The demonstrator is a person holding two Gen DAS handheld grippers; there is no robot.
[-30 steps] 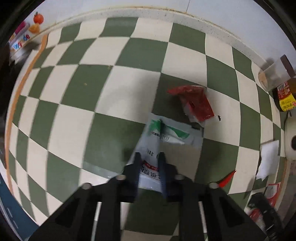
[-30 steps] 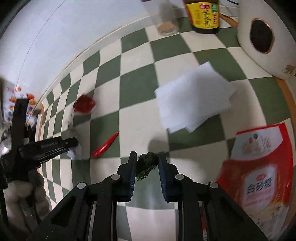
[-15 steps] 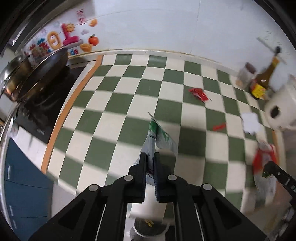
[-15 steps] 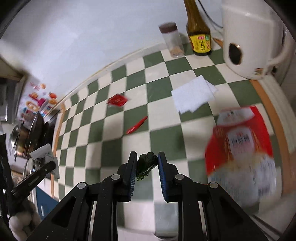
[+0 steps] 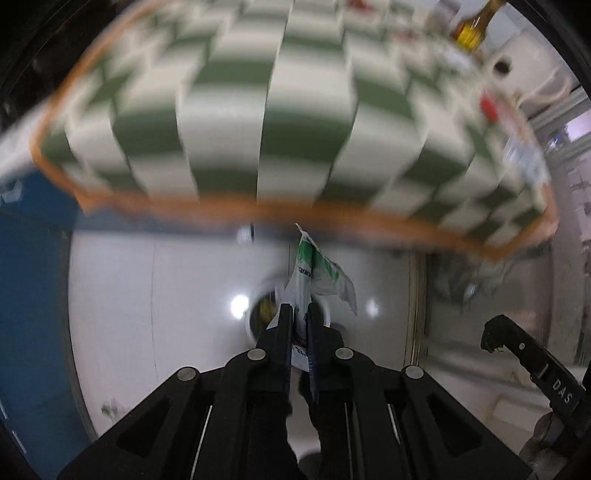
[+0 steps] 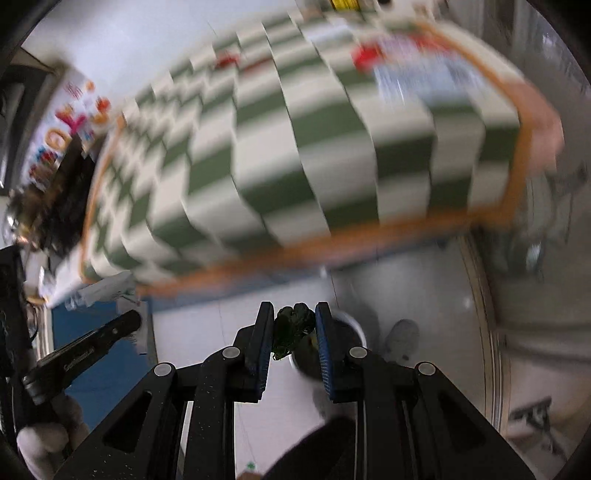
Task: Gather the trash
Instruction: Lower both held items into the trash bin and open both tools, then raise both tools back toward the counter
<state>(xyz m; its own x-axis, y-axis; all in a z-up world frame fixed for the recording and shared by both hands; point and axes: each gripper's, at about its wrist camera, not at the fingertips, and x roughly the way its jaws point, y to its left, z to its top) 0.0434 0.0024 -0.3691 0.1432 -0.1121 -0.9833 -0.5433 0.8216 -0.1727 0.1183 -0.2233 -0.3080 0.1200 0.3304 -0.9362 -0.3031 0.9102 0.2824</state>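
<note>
My left gripper (image 5: pixel 300 317) is shut on a white and green plastic wrapper (image 5: pixel 314 273) and holds it off the counter, above a round white bin (image 5: pixel 255 317) on the floor. My right gripper (image 6: pixel 294 317) is shut on a dark green leafy scrap (image 6: pixel 291 325), also past the counter edge and above the white bin (image 6: pixel 354 325). The right gripper also shows at the lower right of the left wrist view (image 5: pixel 495 339). The left gripper shows at the left of the right wrist view (image 6: pixel 125 325).
The green and white checked counter (image 5: pixel 266 129) with an orange border is blurred above. On it are a red sugar bag (image 6: pixel 417 70), a sauce bottle (image 5: pixel 469 29) and a white kettle (image 5: pixel 517 70). A blue cabinet front (image 5: pixel 33 277) is left. Grey floor lies below.
Both grippers have swung back off the counter and down towards the floor, each still holding its piece of trash. The bin has come into view under them.
</note>
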